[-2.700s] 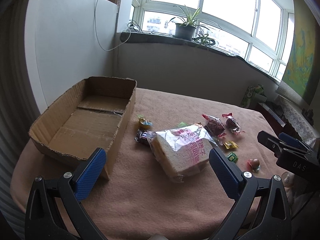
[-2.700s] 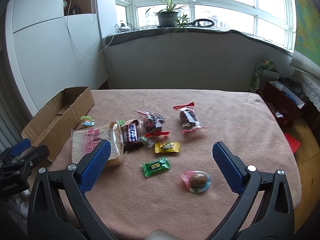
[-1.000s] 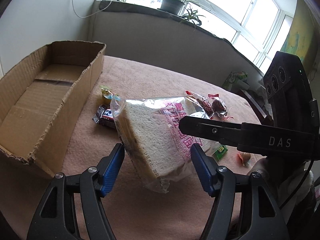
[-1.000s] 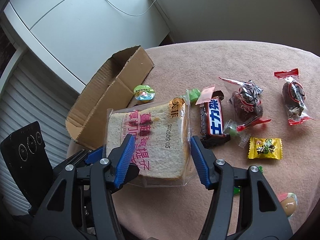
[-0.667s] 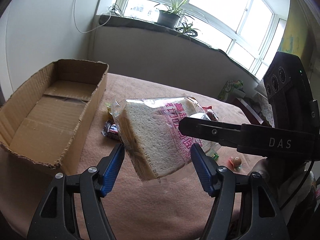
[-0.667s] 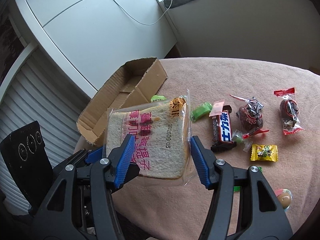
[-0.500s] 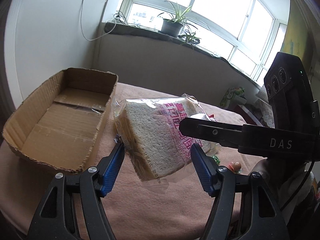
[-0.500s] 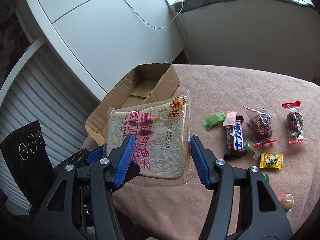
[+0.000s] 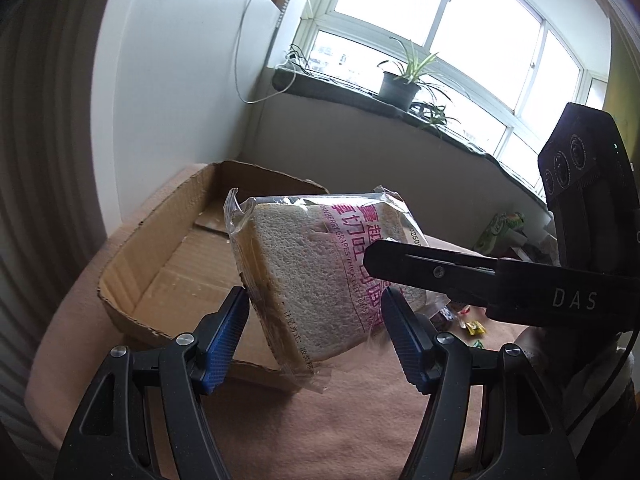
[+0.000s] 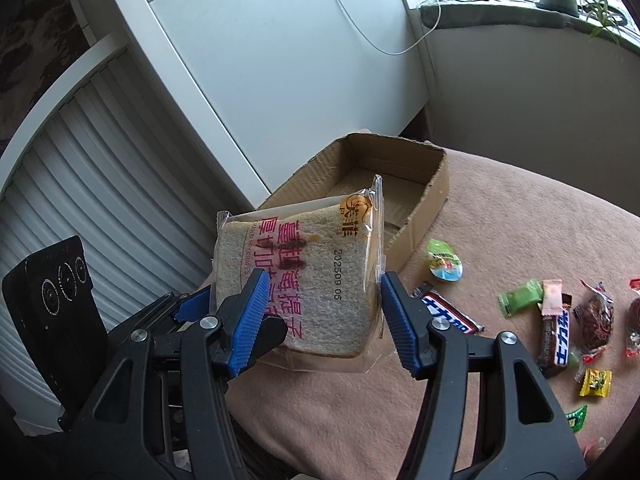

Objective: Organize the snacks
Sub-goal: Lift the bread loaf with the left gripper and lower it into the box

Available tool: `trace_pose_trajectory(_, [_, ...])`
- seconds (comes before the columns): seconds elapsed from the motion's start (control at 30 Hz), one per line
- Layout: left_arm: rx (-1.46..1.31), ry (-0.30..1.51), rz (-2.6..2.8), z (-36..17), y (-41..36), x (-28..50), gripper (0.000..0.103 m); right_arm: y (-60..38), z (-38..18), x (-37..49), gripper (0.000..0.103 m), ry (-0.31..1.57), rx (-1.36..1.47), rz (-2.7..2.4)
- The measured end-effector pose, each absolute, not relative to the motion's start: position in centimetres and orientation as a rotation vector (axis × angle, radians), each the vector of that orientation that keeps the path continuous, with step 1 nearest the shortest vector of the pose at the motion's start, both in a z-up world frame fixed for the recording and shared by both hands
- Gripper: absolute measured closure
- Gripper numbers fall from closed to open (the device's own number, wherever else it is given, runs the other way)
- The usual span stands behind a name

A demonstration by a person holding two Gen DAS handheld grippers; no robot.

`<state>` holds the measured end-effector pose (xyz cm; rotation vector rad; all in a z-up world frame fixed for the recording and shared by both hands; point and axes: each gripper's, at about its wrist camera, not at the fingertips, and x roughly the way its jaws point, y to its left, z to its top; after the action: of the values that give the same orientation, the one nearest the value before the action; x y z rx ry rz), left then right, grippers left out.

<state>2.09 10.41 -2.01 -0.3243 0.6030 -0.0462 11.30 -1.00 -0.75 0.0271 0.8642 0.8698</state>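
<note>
- The bread bag is now off the tabletop; one second ago it was lying on the pink cloth beside the candies, and now it hangs in the air in front of the cardboard box.
- My left claw is clenched on the bag, one blue pad on each side of the thick slices. I judge this grip as firm, because the bag keeps its place between the pads in every picture.
- My right claw is clenched on the same bag, from the other direction. In the left wrist view its black finger crosses the printed face of the bag.
- In the right wrist view the box looks much nearer than a second ago, and its open inside shows right behind the bag. So both hands have carried the bag up and toward the box.
- The box seems empty, as far as I can see inside.
- For the task this means the first and biggest snack is nearly at its place. I think the next step is to bring it over the box wall and lower it in.
- The chocolate bars, the jelly cup and the small candies lie on the tabletop, not yet sorted.
</note>
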Motion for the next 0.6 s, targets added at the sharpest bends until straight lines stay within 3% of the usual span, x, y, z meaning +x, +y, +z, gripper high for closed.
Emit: trace_pose_trajectory(0.6, [-0.325,0.64,0.071,-3.9,14.9,4.6,0.035,5.0,-2.9,14.2,0.043,0.933,-0.013,0.905])
